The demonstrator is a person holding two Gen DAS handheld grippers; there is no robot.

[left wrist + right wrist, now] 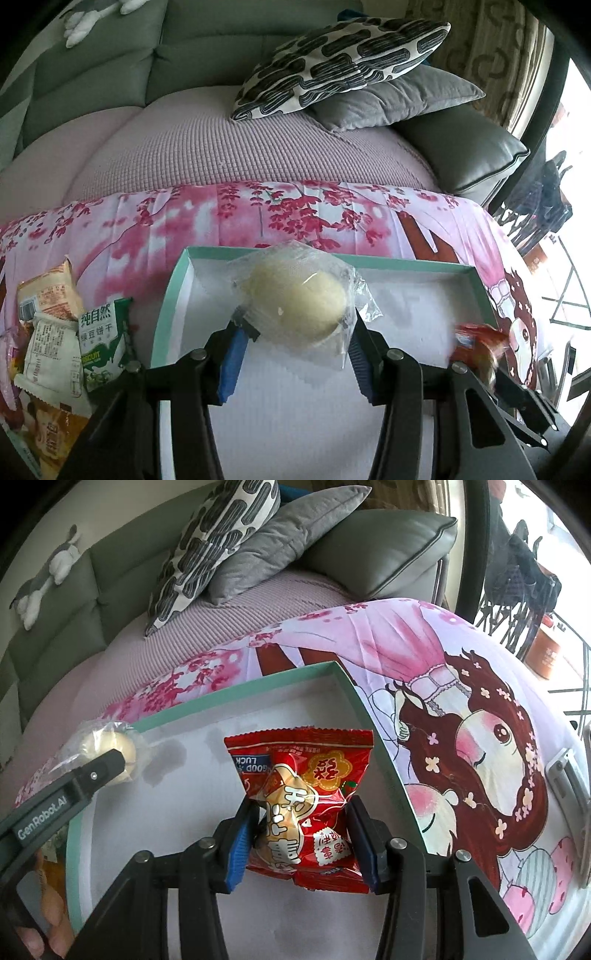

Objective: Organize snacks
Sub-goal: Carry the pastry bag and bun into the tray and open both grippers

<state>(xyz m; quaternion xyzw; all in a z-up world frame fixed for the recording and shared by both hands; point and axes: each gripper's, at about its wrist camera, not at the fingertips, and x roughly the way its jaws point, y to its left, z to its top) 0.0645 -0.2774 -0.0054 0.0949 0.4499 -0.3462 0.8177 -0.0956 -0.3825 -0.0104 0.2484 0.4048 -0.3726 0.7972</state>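
Note:
A shallow teal-rimmed box (170, 295) (380, 746) with a white floor lies on a pink floral cloth. My left gripper (295, 326) is shut on a pale round pastry in clear wrap (295, 299), held over the far left part of the box. In the right wrist view that pastry (110, 746) shows at the tip of the left gripper's fingers (99, 771). My right gripper (301, 814) holds a puffy red snack packet (306, 775) over the right side of the box, with both blue pads against its pinched sides. The same red packet (476, 339) appears blurred in the left wrist view.
Several snack packets lie left of the box, among them a green biscuit pack (103, 343) and an orange one (48, 295). Behind the cloth stand a grey sofa (92, 74) and a patterned pillow (340, 62). A hand (48, 923) shows at the lower left.

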